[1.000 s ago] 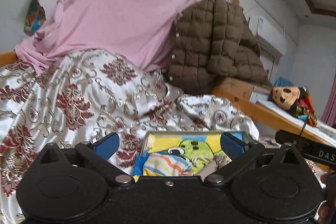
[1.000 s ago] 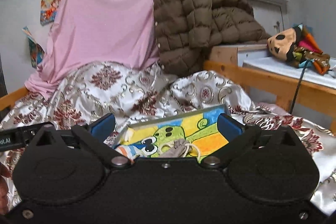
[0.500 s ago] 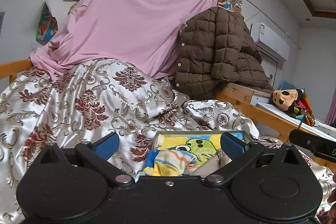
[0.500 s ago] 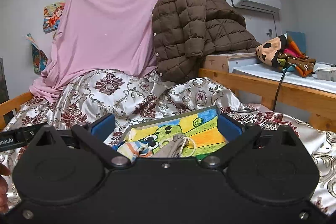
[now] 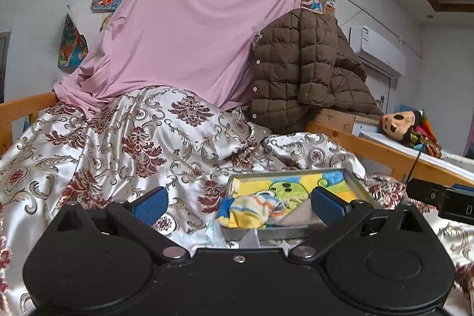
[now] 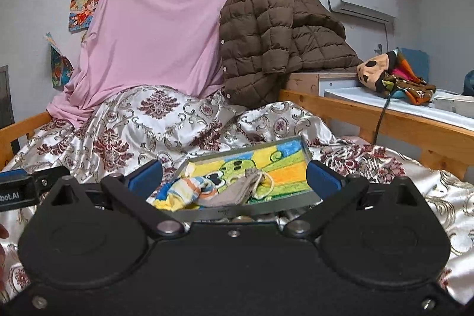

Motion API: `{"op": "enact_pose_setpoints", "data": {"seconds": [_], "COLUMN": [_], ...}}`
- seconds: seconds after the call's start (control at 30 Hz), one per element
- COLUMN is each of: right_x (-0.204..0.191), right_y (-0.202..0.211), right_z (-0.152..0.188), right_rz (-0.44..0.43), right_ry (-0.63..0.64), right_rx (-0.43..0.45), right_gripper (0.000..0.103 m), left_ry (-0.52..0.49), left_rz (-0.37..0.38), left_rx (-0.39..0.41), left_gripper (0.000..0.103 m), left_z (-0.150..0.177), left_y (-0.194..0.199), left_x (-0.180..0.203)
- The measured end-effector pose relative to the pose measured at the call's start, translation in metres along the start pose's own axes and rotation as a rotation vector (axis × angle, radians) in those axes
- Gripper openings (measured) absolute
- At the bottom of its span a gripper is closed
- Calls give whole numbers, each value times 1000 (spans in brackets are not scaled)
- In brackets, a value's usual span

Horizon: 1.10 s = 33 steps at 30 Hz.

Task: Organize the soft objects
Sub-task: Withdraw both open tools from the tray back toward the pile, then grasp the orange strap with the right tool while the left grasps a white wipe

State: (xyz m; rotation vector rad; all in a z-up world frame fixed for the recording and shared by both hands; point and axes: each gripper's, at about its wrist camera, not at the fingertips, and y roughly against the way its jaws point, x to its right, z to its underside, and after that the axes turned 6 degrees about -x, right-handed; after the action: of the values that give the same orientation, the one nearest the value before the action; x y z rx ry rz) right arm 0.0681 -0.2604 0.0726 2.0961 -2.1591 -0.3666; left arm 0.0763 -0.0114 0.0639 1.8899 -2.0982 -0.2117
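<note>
Both grippers, left [image 5: 238, 202] and right [image 6: 234, 173], spread wide and empty, hovering at six o'clock of tray [image 6: 246, 211]; best pinching sock [image 6: 180, 191] mid-bunch, clear of pouch [image 6: 237, 190].

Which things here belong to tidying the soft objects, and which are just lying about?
Job: tray; striped sock; drawstring pouch; left gripper and right gripper, both open.

Lying about: brown jacket; pink sheet; patterned bedspread; plush toy.
</note>
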Motion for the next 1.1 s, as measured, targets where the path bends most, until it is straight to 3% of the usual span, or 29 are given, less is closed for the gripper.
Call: {"op": "enact_pose_setpoints", "data": {"seconds": [0.83, 1.1], "right_x": [-7, -6], "right_y": [39, 33], "right_z": [30, 37], "right_rz": [59, 81], "right_ry": [31, 50], "right_rx": [-134, -236], "right_gripper": [102, 102], "left_ry": [-43, -81], "left_rz": [-48, -80], "left_rx": [-118, -234], "left_gripper": [102, 102], "left_z": [35, 49], "left_y": [36, 33], "left_x": [0, 2]}}
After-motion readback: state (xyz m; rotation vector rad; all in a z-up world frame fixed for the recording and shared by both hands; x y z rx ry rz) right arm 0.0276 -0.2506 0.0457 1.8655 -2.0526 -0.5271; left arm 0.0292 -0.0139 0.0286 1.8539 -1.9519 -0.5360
